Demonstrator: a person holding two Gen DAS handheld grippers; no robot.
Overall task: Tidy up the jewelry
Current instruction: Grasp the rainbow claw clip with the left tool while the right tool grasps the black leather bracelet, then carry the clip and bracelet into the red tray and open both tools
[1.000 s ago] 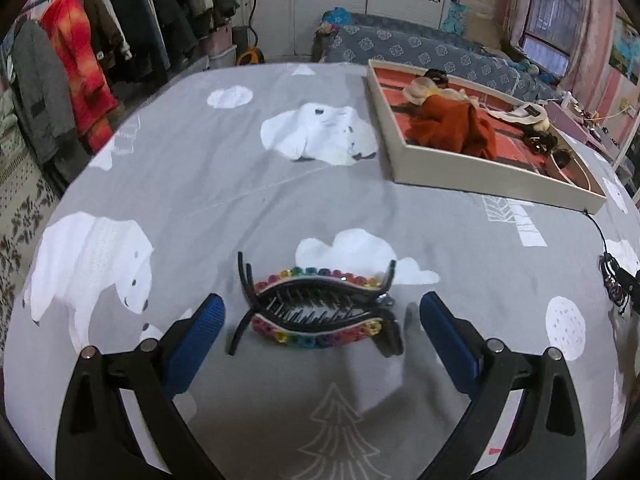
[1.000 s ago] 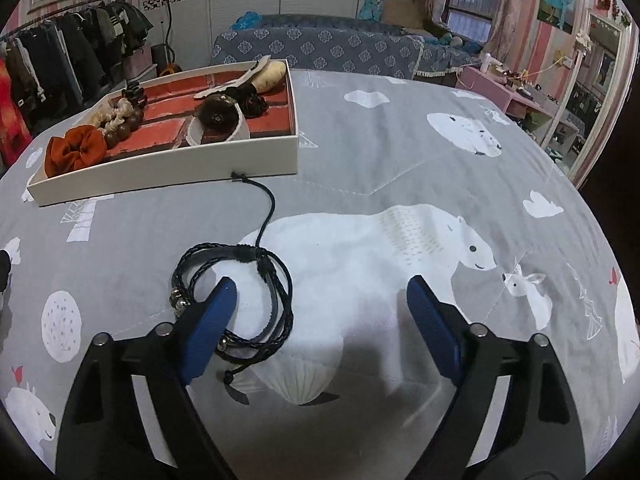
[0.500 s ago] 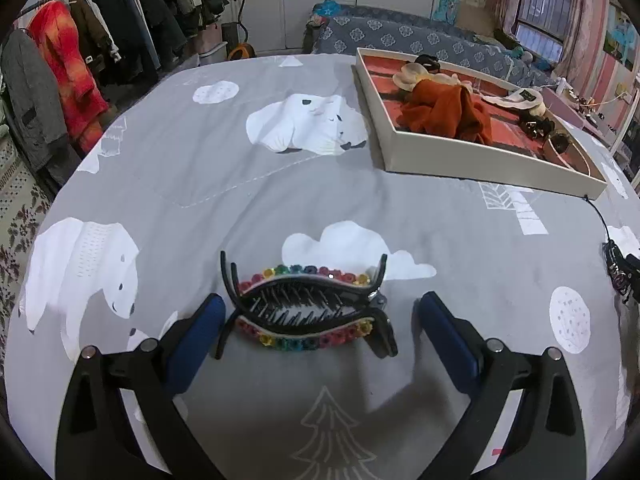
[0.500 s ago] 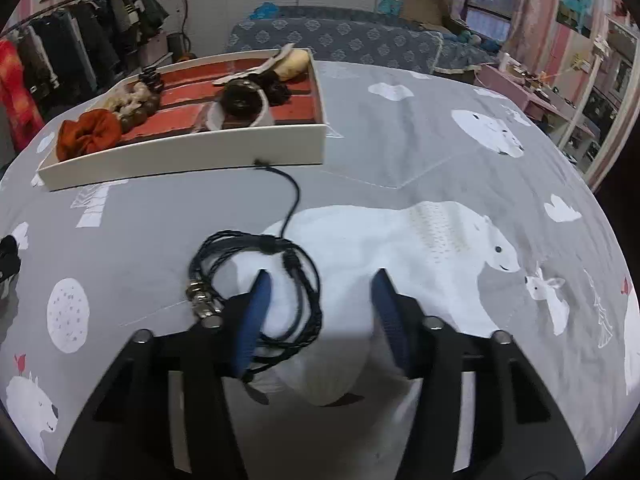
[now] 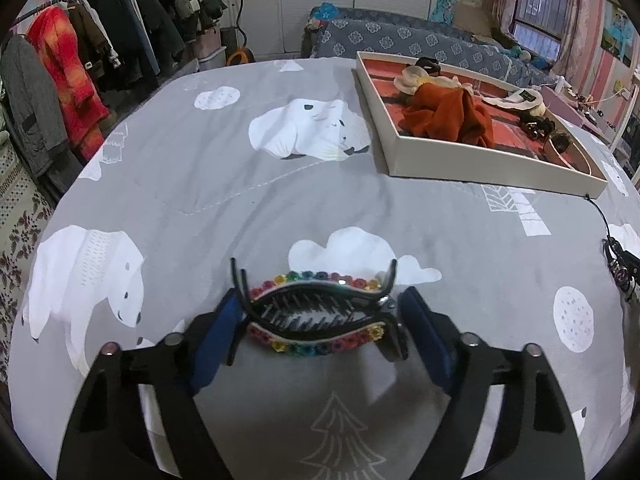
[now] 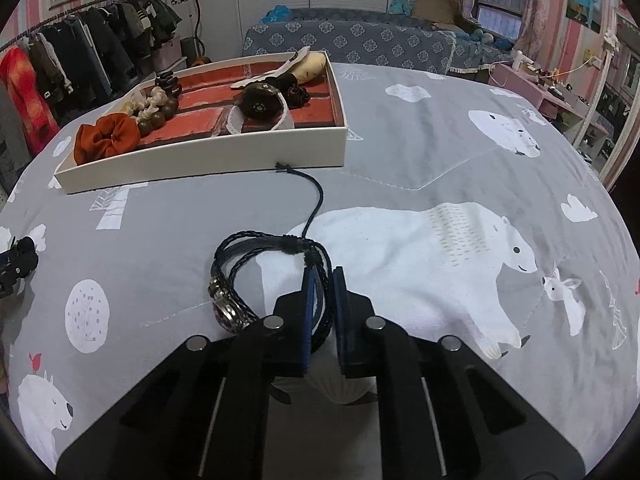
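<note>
A black hair claw clip [image 5: 320,314] with rainbow beads lies on the grey bedspread. My left gripper [image 5: 320,332] has its blue pads against both ends of the clip, shut on it. A black braided cord bracelet [image 6: 264,276] with a metal charm lies in front of my right gripper [image 6: 322,304], whose pads are shut on the bracelet's right strands. The bracelet's loose cord runs to the white tray [image 6: 200,156] with a red floor. The tray [image 5: 480,160] shows at the back right in the left wrist view.
The tray holds an orange scrunchie [image 6: 106,138], wooden beads [image 6: 156,114], a dark round piece on a white band [image 6: 260,106] and other pieces. A clothes rack [image 5: 80,52] stands left of the bed. A patterned sofa [image 6: 360,44] lies beyond.
Both grippers have closed: the left onto the ends of the hair clip, the right onto the bracelet strands. The right gripper shifted right over the bracelet.
</note>
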